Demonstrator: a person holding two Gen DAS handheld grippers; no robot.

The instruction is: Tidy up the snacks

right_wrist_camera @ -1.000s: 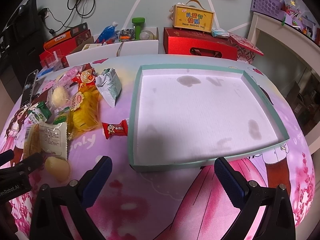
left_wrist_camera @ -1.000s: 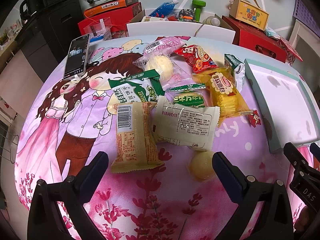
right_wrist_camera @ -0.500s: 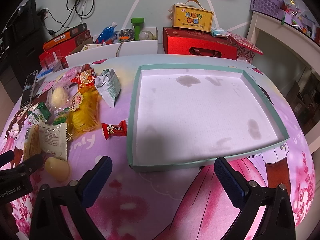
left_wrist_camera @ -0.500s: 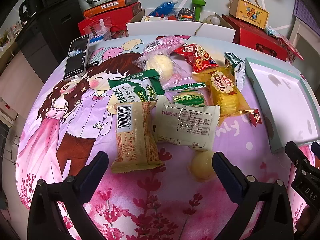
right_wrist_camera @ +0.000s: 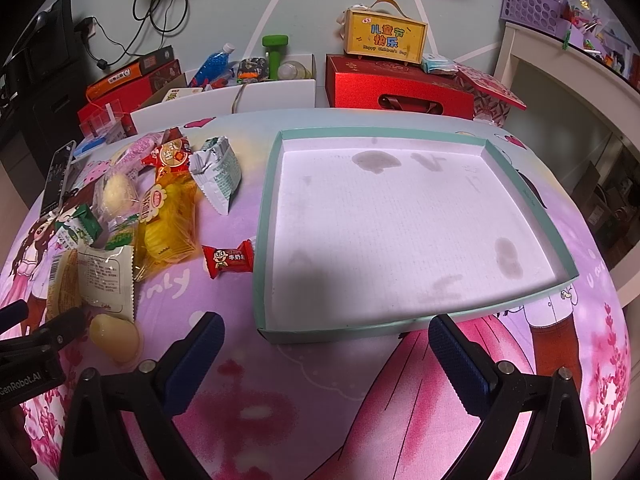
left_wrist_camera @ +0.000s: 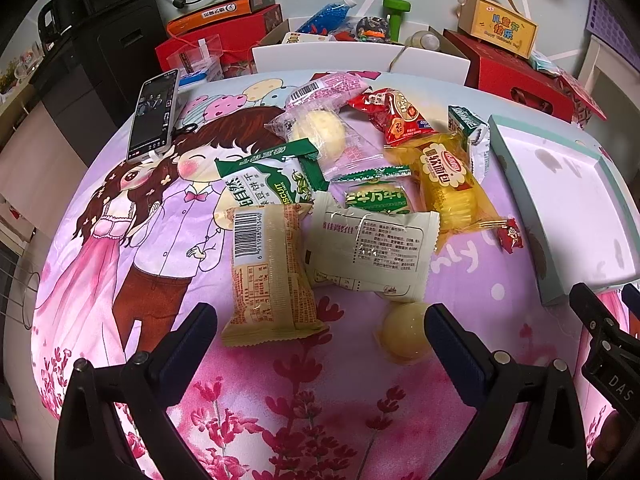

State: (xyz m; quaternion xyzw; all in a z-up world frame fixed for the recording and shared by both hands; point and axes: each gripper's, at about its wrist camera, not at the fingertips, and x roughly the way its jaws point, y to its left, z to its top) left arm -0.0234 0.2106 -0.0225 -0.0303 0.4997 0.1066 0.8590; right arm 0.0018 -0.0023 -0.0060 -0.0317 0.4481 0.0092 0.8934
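Several snack packets lie in a heap on the cartoon-print cloth: a tan barcode packet [left_wrist_camera: 270, 272], a white packet [left_wrist_camera: 372, 254], a green biscuit bag [left_wrist_camera: 264, 186], a yellow cake pack [left_wrist_camera: 450, 182] and a small red candy [right_wrist_camera: 229, 258]. A pale round jelly cup [left_wrist_camera: 404, 334] rests just inside my left gripper's right finger. My left gripper [left_wrist_camera: 320, 332] hangs open over the near edge of the heap. The shallow teal-rimmed tray [right_wrist_camera: 532, 204] holds nothing. My right gripper [right_wrist_camera: 326, 340] is open in front of the tray's near rim.
A phone [left_wrist_camera: 154, 118] lies at the cloth's far left. Behind the table stand red gift boxes [right_wrist_camera: 400, 90], a yellow carry box [right_wrist_camera: 385, 36], a white bin with bottles [right_wrist_camera: 240, 94] and black equipment [left_wrist_camera: 100, 40]. A white shelf [right_wrist_camera: 560, 64] is at the right.
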